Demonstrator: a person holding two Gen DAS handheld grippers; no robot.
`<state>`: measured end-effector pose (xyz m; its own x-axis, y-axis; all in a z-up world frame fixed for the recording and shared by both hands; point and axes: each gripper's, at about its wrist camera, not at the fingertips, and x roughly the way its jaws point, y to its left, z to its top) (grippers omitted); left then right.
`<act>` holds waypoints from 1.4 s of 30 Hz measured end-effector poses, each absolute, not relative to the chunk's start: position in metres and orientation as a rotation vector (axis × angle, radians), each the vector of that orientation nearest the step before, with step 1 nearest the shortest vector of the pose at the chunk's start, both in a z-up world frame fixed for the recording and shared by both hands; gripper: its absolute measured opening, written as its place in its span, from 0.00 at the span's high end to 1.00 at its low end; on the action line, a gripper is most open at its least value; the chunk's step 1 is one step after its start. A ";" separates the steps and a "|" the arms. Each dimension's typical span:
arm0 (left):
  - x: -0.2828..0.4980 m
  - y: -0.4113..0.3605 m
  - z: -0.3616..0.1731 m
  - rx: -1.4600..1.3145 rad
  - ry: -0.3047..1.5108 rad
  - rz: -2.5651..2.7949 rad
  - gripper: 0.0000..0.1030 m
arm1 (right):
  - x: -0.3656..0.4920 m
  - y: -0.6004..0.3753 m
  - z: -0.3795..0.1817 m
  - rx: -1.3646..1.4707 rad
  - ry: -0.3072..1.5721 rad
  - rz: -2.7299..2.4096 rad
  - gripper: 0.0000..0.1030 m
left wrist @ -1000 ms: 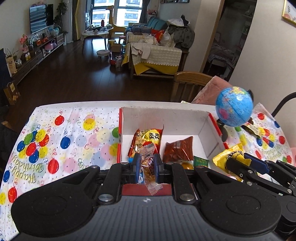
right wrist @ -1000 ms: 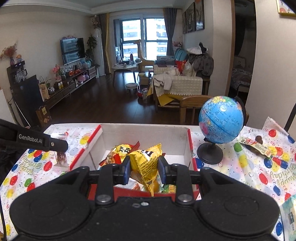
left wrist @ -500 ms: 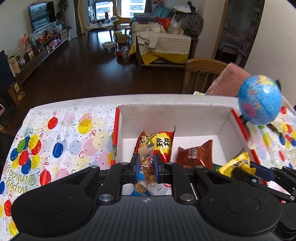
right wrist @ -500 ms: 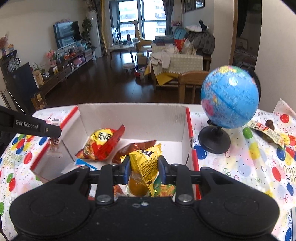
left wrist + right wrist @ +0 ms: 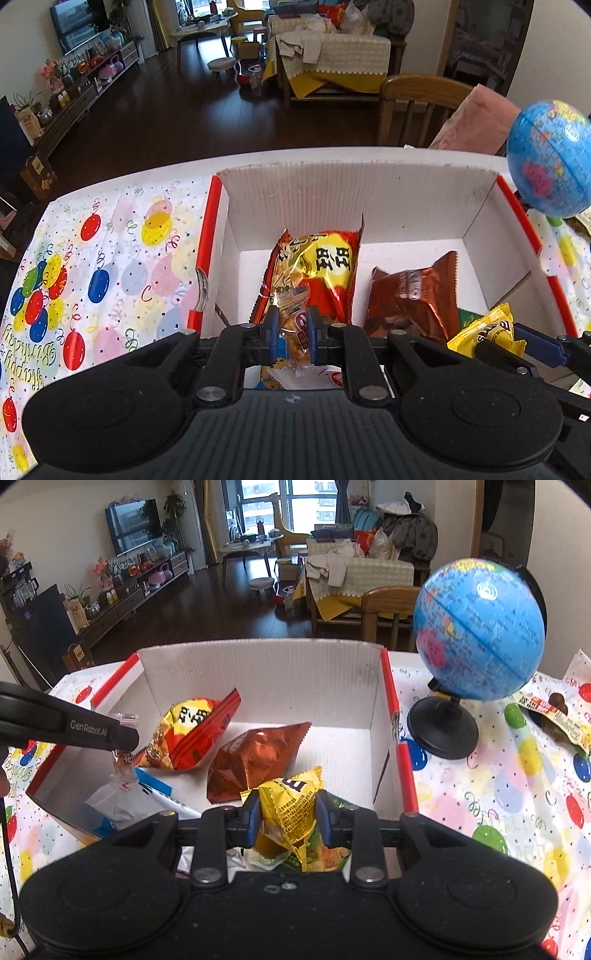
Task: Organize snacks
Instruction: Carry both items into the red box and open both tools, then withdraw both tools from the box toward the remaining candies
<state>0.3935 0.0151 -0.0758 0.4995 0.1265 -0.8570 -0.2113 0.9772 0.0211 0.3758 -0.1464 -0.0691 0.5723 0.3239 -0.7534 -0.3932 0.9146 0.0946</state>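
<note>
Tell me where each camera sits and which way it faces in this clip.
Left wrist: on the left gripper, angled down into the white box; its jaws pinch a clear snack packet; the right gripper enters at lower right.
Right wrist: on the right gripper, angled down over the box's right side, clamping a yellow packet; the left gripper shows at left.
Shared: box, red-yellow bag, brown bag, globe.

Soft daylight enters through the tall far windows [image 5: 284,506], which are blown out to white. The dark wooden floor [image 5: 192,110] stays dim, while the white corrugated cardboard box [image 5: 354,195] is evenly bright. The blue plastic globe [image 5: 480,627] looks slightly smeared. Fisheye bending curves the edges, and the corners are black.
</note>
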 end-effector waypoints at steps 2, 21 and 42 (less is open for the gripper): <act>0.394 0.015 -0.079 -0.091 1.040 0.211 0.86 | 0.376 -0.146 -0.071 -0.086 0.869 0.424 0.71; 0.366 0.023 -0.070 -0.164 1.045 0.184 0.46 | 0.351 -0.154 -0.055 -0.068 0.846 0.414 0.58; 0.258 0.034 -0.004 -0.192 0.903 0.110 0.31 | 0.258 -0.156 0.006 -0.006 0.710 0.417 0.24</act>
<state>0.2575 0.0342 -0.0043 0.6152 0.0147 -0.7882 -0.1756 0.9773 -0.1189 0.2575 -0.1555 0.0059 0.6800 0.3694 -0.6334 -0.3737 0.9178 0.1341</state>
